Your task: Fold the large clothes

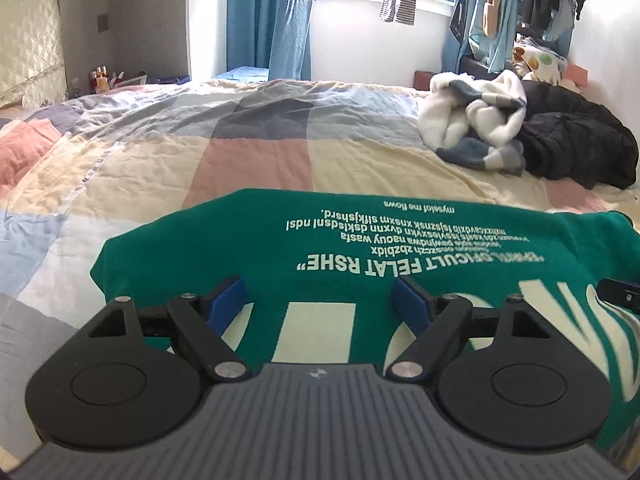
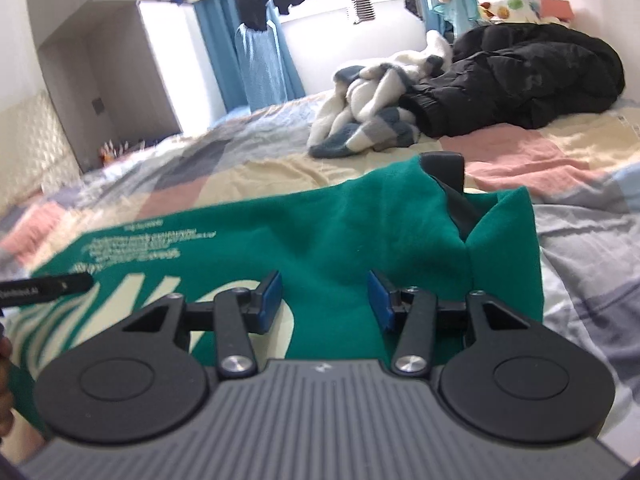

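While its blue pads stand wide apart with nothing pinched between them, the left gripper (image 1: 320, 300) hangs low over a green sweatshirt (image 1: 400, 248) spread on the bed. Under the gap between the pads lies a pale printed block, and just past it run rows of white lettering (image 1: 400, 266), upside down from this side. At the right edge of the left view a dark tip of the right gripper (image 1: 618, 290) pokes in above the cloth.

From its own camera, the right gripper (image 2: 322, 300) has its pads (image 2: 270, 294) set narrower, yet parted; green cloth lies beneath and between them, but the pads do not appear to press on it. Its jaws are apart and hold nothing that can be seen. Beyond them the sweatshirt rises in a hump, with a dark lined opening (image 2: 460, 208) at the top, and a black object (image 2: 442, 166) stands just behind that hump. The left gripper's tip shows at the left edge over the print.

Farther out, the sweatshirt rests on a patchwork quilt (image 1: 248, 160) of cream, pink, grey and blue squares. Well apart from it, toward the far right of the bed, lie a white and grey-blue fleece bundle (image 1: 476, 120) and, touching it, a black padded jacket (image 1: 576, 136). Blue curtains (image 1: 256, 12) and hanging laundry (image 1: 400, 0) fill the window side.
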Available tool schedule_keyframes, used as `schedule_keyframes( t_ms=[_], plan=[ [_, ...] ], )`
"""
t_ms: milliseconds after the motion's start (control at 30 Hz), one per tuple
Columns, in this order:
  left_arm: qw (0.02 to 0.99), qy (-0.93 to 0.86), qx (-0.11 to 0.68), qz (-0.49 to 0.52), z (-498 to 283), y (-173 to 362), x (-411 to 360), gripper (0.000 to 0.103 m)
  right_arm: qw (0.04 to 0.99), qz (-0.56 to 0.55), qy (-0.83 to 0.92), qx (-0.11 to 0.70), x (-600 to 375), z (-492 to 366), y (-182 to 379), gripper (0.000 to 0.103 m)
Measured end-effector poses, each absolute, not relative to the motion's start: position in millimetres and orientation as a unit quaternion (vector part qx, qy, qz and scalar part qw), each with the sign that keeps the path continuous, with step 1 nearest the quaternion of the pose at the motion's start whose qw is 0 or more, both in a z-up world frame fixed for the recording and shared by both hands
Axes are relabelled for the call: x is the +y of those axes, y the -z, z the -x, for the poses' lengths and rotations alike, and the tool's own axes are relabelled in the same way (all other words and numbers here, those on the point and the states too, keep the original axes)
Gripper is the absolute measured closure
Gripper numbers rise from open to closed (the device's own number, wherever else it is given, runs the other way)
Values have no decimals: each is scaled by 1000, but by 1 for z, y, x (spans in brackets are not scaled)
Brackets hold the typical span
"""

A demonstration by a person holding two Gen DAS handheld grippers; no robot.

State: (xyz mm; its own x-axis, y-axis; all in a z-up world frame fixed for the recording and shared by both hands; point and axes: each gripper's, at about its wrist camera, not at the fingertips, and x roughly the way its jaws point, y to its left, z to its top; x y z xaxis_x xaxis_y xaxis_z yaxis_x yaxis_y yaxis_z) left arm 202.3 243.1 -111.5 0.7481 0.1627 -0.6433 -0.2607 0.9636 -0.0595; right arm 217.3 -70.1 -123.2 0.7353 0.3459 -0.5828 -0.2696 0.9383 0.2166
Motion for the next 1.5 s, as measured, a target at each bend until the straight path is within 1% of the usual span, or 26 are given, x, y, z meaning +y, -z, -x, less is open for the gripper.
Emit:
schedule_keyframes(
  t_ms=[100, 233, 433, 567, 733, 800, 900, 1033, 1133, 1167, 1200, 1267, 1300, 1400, 1500],
  plan=[
    [929, -113, 344, 80, -206, 121, 251, 15, 924, -48, -172, 338, -67, -228, 132, 53],
    [925, -113, 353, 90, -211, 127, 257, 12, 923, -53, -175, 338, -67, -235, 141, 53],
    [925, -120, 349, 86, -208, 125, 254, 12, 927, -54, -169, 329, -65, -231, 140, 53],
    [931, -125, 333, 79, -191, 115, 246, 12, 931, -71, -147, 325, -68, -219, 123, 53],
    [940, -112, 310, 90, -158, 99, 235, 12, 935, -122, -147, 299, -84, -181, 98, 52],
    [945, -115, 293, 87, -142, 91, 227, 12, 932, -149, -142, 299, -91, -169, 92, 49],
    [950, -116, 276, 94, -121, 83, 215, 12, 916, -194, -149, 318, -97, -156, 91, 49],
    [949, -92, 278, 117, -96, 80, 204, 12, 888, -260, -158, 344, -102, -133, 101, 48],
    [946, -82, 282, 139, -79, 85, 198, 12, 865, -297, -158, 372, -103, -120, 116, 40],
    [944, -77, 284, 149, -76, 87, 197, 12, 856, -314, -158, 378, -104, -119, 121, 31],
    [942, -73, 286, 160, -73, 89, 196, 12, 847, -332, -160, 384, -104, -117, 126, 15],
    [936, -63, 296, 180, -70, 94, 195, 12, 826, -371, -160, 393, -106, -119, 136, 3],
    [932, -59, 303, 189, -71, 98, 193, 12, 815, -390, -159, 398, -107, -121, 141, 0],
    [922, -46, 315, 220, -74, 108, 193, 12, 777, -439, -155, 423, -109, -130, 162, 0],
    [910, -20, 315, 270, -77, 118, 197, 8, 731, -507, -153, 430, -111, -139, 187, 0]
  ],
)
